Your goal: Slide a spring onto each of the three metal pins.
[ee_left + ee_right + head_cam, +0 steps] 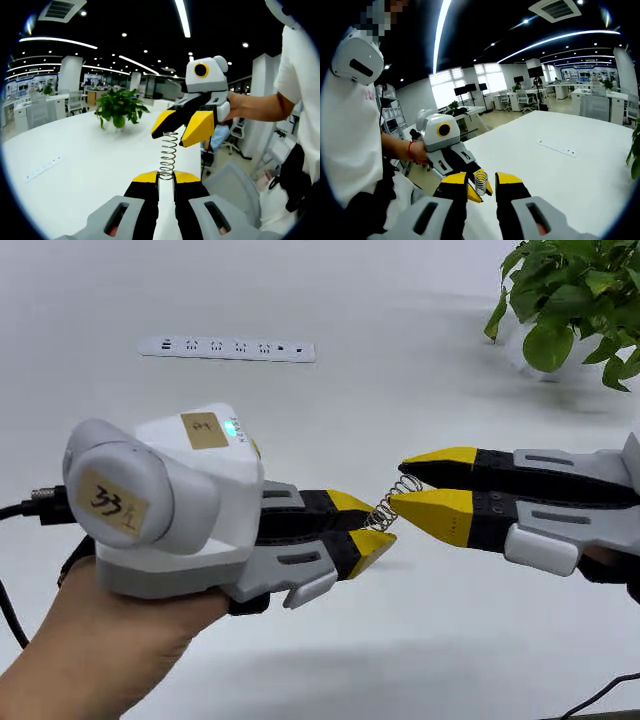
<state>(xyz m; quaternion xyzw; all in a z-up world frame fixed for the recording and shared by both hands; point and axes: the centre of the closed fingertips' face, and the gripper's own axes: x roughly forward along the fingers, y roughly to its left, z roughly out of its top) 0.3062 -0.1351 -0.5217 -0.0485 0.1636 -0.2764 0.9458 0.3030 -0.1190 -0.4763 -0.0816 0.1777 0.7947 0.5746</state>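
A small metal coil spring [392,502] spans the gap between the two grippers above the white table [400,370]. My left gripper [368,525], held in a hand at the lower left, is shut on the spring's lower end [167,172]. In the left gripper view the spring [168,152] rises straight from between its yellow tips [165,176]. My right gripper [404,483] comes in from the right, its jaws closed around the spring's other end [170,135]. In the right gripper view the coil [480,183] appears end-on between my tips [482,181]. I cannot tell whether a pin sits inside the coil.
A white power strip [227,348] lies flat at the far side of the table. A potted green plant [575,295] stands at the back right. A black cable [12,570] trails from the left gripper. The person's white-shirted body [300,100] is behind the right gripper.
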